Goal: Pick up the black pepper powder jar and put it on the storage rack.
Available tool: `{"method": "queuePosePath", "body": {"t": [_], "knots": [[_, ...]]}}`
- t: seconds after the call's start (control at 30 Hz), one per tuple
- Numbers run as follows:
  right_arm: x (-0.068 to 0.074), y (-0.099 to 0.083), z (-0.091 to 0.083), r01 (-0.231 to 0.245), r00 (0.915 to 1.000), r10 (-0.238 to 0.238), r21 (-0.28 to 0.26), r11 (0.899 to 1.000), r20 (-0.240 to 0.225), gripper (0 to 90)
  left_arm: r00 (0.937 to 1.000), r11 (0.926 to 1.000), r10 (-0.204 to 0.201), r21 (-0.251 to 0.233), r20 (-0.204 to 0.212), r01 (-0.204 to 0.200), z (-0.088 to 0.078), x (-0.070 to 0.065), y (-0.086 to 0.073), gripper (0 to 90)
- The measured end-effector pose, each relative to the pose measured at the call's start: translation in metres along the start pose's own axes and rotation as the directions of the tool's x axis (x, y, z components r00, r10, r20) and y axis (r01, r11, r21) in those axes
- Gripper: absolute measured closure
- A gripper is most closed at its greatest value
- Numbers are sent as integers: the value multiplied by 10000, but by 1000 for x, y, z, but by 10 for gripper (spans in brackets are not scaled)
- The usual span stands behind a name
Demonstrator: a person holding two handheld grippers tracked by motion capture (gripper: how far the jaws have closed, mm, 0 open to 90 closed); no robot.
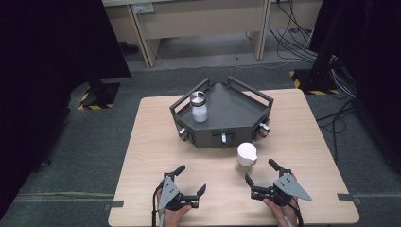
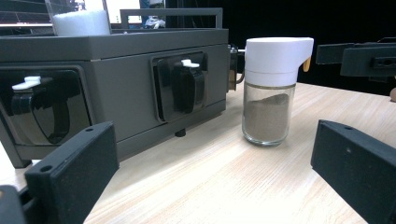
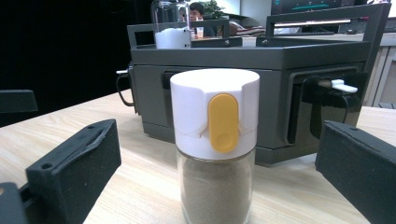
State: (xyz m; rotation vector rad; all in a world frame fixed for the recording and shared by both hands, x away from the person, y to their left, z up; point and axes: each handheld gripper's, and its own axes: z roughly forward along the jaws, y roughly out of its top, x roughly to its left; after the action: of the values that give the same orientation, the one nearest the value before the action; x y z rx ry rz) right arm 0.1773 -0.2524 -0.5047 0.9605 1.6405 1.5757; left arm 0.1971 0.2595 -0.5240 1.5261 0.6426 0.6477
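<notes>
one jar [image 1: 199,107] is already seated in the tray [image 1: 236,111]. the spice jar [image 1: 247,154] is left on the table [image 1: 142,156], at the tray's 6 o'clock. left gripper [image 1: 191,178] and right gripper [image 1: 259,171] are held apart, empty.

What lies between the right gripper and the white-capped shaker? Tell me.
Nothing but bare table: the right gripper view looks between the open right gripper fingers straight at the shaker, with light wood in between.
</notes>
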Motion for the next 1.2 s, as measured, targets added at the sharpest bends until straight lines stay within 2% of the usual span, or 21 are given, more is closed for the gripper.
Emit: {"method": "queuePosePath", "body": {"t": [0.47,0.77,1.2], "knots": [[-1,1,11,180,9996,-182,118,9998,228,3,10000,10000,-50,-21,-22,50,-2,1,-1,3],[0,1,22,272,9995,-276,282,9992,150,7,10000,9999,-79,-65,-32,79,-2,2,-1,3],[-1,0,42,414,9991,-421,594,9974,96,60,9999,9999,-135,-65,-40,134,-2,3,-1,3]]}}
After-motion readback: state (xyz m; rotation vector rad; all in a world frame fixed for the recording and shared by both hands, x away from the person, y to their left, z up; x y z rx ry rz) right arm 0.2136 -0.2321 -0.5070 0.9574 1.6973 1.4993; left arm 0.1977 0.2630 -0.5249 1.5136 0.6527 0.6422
